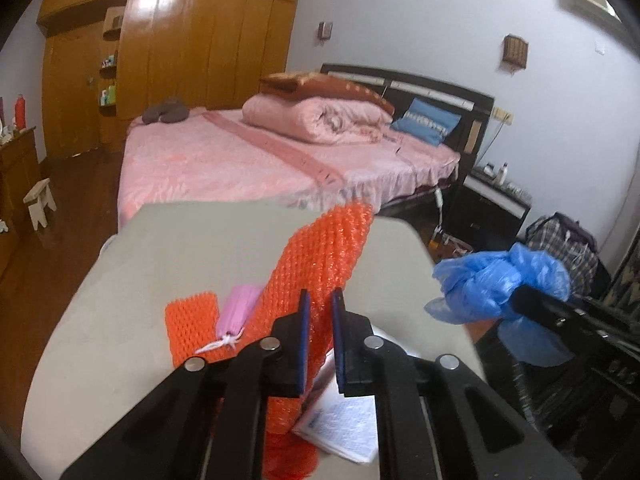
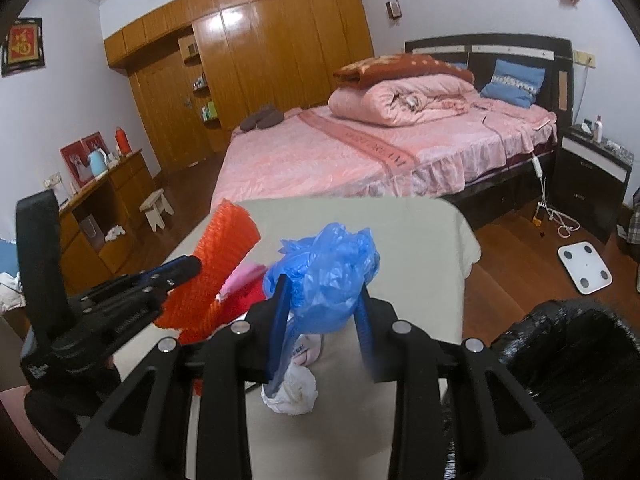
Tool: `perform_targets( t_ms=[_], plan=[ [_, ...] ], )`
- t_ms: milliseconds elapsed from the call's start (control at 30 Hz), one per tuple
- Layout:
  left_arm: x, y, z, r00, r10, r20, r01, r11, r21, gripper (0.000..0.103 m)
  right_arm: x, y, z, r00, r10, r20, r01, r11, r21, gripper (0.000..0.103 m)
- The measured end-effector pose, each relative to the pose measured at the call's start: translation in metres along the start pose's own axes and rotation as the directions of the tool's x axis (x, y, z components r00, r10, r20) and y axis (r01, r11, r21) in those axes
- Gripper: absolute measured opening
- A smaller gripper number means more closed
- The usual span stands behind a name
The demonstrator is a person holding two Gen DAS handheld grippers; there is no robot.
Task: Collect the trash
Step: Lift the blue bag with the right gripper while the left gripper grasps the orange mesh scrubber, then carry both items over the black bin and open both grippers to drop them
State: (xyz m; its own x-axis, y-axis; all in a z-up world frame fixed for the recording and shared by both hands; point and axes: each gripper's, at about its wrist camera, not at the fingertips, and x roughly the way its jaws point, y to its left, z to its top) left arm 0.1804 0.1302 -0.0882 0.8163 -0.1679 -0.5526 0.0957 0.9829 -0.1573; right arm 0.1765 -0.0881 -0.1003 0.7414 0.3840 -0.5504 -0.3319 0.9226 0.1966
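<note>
While both grippers carry trash above the table, we read:
Left gripper: clamped tight on the orange foam net, lifting it clear.
Right gripper: closed around the crumpled blue plastic bag, held aloft.
Left behind: pink mask, second orange net, booklet, white wad.
Obstruction: we judge the dangling net may drag the mask.

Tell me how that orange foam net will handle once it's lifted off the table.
The orange foam net is probably very light and floppy: it stands up from the left gripper, yet bends where it leaves the beige table. Its open mesh looks squashy, so it should compress, not slip.
</note>
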Motion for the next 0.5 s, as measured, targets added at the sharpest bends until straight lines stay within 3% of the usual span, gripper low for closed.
perform_targets(
  t_ms=[233,500],
  plan=[
    [-0.035,-0.042,0.012,0.994,-0.092,0.059,0.090,0.995,0.032,0.010,-0.045,-0.024,0.007,0.998,-0.036,0.060,0.034,0.999,0.035,0.030],
    [-0.040,-0.120,0.007,0.968,-0.250,0.024,0.246,0.964,0.102,0.010,-0.104,-0.078,-0.011,0.986,-0.148,0.083,0.140,0.986,0.095,0.030]
  ],
)
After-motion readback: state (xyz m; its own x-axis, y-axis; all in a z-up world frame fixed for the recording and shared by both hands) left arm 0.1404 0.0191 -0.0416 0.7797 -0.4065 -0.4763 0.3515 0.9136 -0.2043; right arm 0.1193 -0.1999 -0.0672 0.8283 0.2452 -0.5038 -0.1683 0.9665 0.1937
